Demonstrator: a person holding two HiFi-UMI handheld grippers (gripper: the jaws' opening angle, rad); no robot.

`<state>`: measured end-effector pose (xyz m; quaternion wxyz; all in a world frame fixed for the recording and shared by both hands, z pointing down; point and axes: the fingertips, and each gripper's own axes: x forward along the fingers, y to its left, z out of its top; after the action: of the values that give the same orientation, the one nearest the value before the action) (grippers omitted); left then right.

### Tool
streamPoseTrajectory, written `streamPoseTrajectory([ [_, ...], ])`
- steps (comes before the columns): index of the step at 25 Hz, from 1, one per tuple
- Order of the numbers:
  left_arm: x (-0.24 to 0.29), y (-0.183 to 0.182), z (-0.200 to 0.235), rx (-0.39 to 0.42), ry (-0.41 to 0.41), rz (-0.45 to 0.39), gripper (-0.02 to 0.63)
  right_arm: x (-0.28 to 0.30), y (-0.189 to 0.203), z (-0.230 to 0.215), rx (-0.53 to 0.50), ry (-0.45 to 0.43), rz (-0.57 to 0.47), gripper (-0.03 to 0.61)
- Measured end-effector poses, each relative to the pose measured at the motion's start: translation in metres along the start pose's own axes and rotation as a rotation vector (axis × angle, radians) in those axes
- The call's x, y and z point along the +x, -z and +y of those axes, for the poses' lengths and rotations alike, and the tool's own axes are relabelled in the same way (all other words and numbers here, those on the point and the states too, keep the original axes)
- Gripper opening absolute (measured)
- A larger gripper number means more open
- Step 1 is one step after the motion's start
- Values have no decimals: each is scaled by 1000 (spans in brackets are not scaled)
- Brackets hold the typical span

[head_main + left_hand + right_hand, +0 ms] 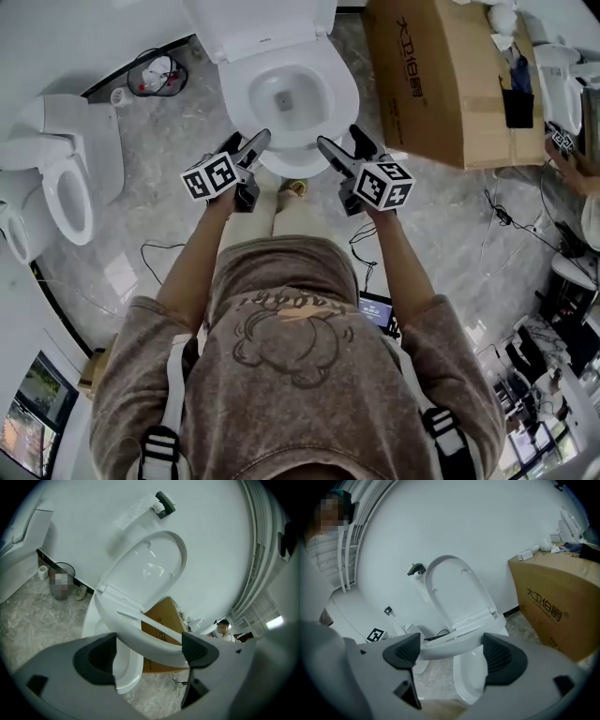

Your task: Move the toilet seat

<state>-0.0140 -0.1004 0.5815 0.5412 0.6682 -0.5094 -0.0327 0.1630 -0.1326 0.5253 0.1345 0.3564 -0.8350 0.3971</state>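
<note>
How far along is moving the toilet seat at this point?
Done: the lid stands upright. In hand: the seat ring is off the bowl, front edge raised, lying across the open jaws of the left gripper and right gripper. Left: swinging it up to the lid, likely.

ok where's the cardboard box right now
In the head view the large brown cardboard box stands on the grey floor at the upper right, right beside the white ceramic toilet.
</note>
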Motion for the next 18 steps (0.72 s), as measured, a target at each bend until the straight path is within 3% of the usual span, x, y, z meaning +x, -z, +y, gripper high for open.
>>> streamPoseTrajectory([
  [18, -13, -32, -31, 43, 41, -11, 426, 6, -43, 18, 15, -29, -26, 446],
])
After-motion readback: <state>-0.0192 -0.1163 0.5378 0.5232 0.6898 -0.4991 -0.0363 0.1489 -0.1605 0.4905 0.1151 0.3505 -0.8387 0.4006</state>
